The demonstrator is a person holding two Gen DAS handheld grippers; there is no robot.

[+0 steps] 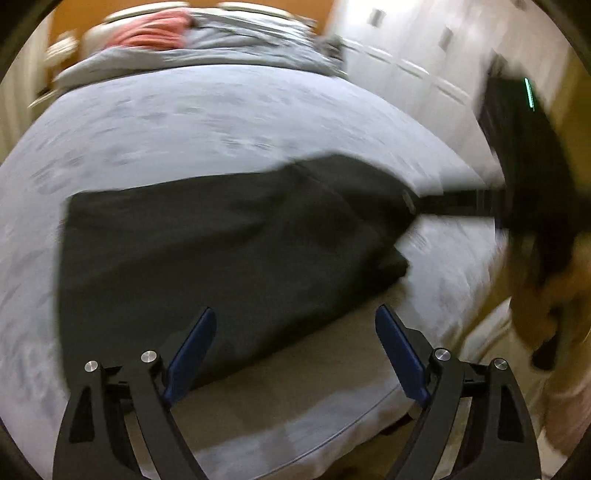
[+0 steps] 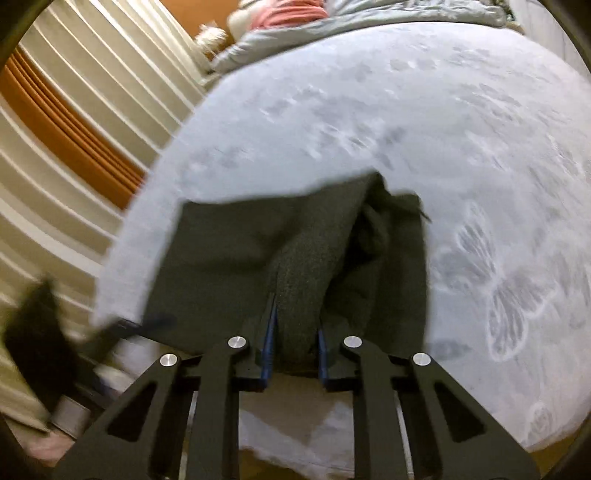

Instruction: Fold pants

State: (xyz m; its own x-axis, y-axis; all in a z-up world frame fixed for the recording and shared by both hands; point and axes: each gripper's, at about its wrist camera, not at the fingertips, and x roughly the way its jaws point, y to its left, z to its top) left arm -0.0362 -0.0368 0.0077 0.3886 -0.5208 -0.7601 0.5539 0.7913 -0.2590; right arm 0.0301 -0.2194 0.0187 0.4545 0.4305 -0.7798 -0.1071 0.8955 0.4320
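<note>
Dark grey pants [image 1: 207, 240] lie on a pale blue patterned bedspread [image 1: 184, 122]. My left gripper [image 1: 295, 332] is open and empty, just above the near edge of the pants. In the left wrist view my right gripper [image 1: 417, 203] reaches in from the right and grips the pants' right edge, lifting it. In the right wrist view my right gripper [image 2: 295, 325] is shut on a bunched fold of the pants [image 2: 295, 266], which drape away over the bedspread [image 2: 406, 110].
A grey duvet [image 1: 207, 48] and a pink cloth [image 1: 147, 33] lie at the head of the bed. White wardrobe doors [image 1: 424, 48] stand to the right. Cream curtains [image 2: 74, 110] hang at the left. The bed's near edge [image 1: 295, 424] is just below my left gripper.
</note>
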